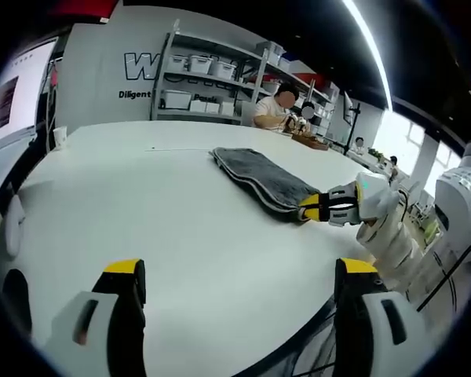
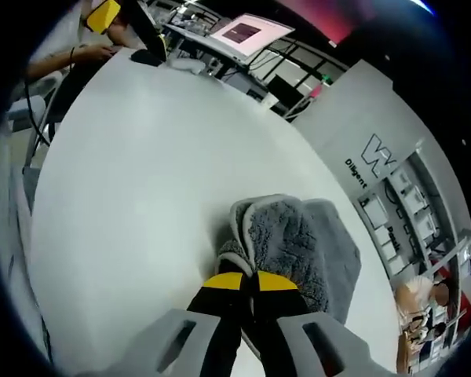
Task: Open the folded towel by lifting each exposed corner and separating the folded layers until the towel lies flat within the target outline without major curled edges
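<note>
**Right gripper view: fingers clamped on the near corner of the folded towel**

Right gripper view. The right gripper (image 2: 246, 281) has its yellow-tipped fingers (image 2: 222, 281) pressed together on the near corner of the grey towel (image 2: 298, 243), where the fleece bunches and a pale inner edge curls over. From this pinched corner the towel stretches straight away from the fingers, its long axis in line with them, lying on the white worktop (image 2: 141, 173).

Left gripper view. The same towel (image 1: 263, 177) lies as a dark folded strip on the worktop (image 1: 141, 220), ahead and to the right of the left gripper (image 1: 243, 271). The right gripper (image 1: 323, 207) holds the towel's end nearest the worktop edge. The left fingers (image 1: 125, 276) stand apart and hold nothing, well short of the towel.

Judgement: the right gripper is the nearer by far and already has the layer. Unfolding likely calls for lifting this corner and carrying it away from the fold, across the towel's long axis. No target outline can be made out around the towel.
</note>
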Demonstrator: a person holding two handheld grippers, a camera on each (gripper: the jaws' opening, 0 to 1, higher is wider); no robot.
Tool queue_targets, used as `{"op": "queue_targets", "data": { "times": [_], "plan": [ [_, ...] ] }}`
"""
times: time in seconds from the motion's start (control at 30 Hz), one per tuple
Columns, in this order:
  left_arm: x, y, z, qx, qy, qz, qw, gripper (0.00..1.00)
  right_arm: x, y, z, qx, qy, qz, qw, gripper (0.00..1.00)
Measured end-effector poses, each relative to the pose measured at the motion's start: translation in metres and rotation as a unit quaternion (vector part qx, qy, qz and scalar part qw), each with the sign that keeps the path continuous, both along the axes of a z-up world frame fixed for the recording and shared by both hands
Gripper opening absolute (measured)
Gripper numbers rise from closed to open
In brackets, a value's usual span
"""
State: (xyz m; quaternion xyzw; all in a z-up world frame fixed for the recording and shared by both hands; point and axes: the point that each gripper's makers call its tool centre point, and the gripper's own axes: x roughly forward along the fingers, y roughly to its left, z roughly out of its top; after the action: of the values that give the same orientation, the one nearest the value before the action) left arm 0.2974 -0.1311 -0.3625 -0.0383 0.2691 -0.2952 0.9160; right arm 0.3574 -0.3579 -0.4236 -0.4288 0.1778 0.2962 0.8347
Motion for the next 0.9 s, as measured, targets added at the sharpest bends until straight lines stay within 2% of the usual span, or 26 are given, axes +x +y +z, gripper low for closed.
{"op": "queue_targets", "data": {
  "times": [0.53,0.9],
  "plan": [
    [-0.002,-0.003,-0.004,0.005,0.006,-0.008,0.9999,0.99,-0.024,0.009,-0.003,0.017,0.035,0.014,0.9991,0.0],
    [-0.002,-0.007,-0.005,0.01,0.009,-0.015,0.9998,0.99,-0.034,0.013,-0.006,0.025,0.048,0.021,0.9983,0.0]
  ]
}}
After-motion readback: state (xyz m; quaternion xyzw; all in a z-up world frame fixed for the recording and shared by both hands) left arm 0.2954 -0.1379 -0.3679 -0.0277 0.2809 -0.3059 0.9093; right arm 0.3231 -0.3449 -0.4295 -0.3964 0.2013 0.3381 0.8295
